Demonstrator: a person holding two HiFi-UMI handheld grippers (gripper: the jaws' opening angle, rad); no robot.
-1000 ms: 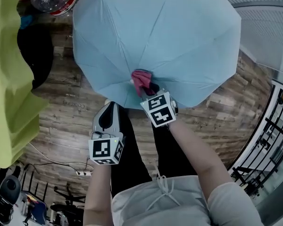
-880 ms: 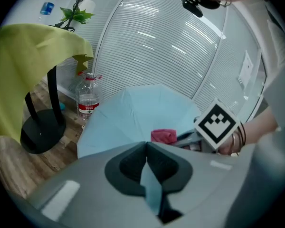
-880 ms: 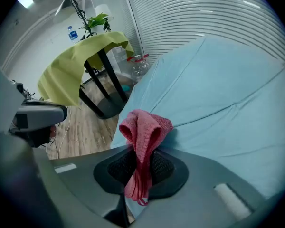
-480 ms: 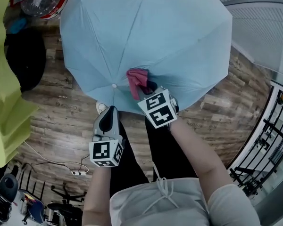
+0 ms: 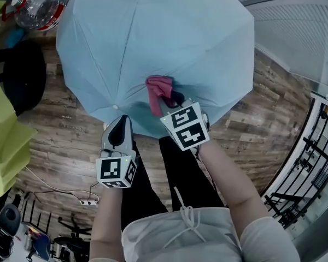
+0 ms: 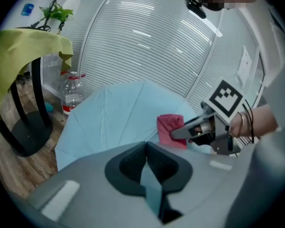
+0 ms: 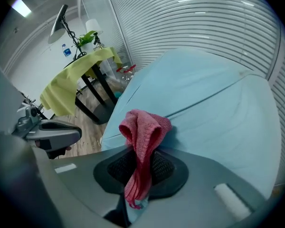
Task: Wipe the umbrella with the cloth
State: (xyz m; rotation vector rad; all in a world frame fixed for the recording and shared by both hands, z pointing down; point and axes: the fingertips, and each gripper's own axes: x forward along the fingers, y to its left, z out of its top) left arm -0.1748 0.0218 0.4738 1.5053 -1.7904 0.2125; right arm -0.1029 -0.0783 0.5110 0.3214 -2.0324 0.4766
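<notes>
The open light-blue umbrella [image 5: 164, 42] lies canopy-up over the wooden floor, in front of the person's legs. My right gripper [image 5: 172, 100] is shut on a bunched pink-red cloth [image 5: 157, 89], which rests against the canopy's near panel. In the right gripper view the cloth [image 7: 142, 132] hangs between the jaws, with the umbrella [image 7: 209, 103] behind it. My left gripper [image 5: 120, 123] sits at the canopy's near rim. A strip of blue fabric shows pinched between its shut jaws [image 6: 146, 170]. From there the cloth [image 6: 171, 127] and the right gripper [image 6: 180, 133] are visible to the right.
A table draped in yellow-green cloth [image 5: 0, 124] stands at the left, with its black base [image 5: 19, 75] and a plastic bottle [image 5: 35, 10] near it. White blinds [image 5: 295, 26] run behind the umbrella. A black railing [image 5: 311, 162] is at the right and a power strip [image 5: 87, 202] lies on the floor.
The umbrella has slid left in the head view and the left gripper has gone left with its rim. The right gripper keeps the cloth on the near panel.
</notes>
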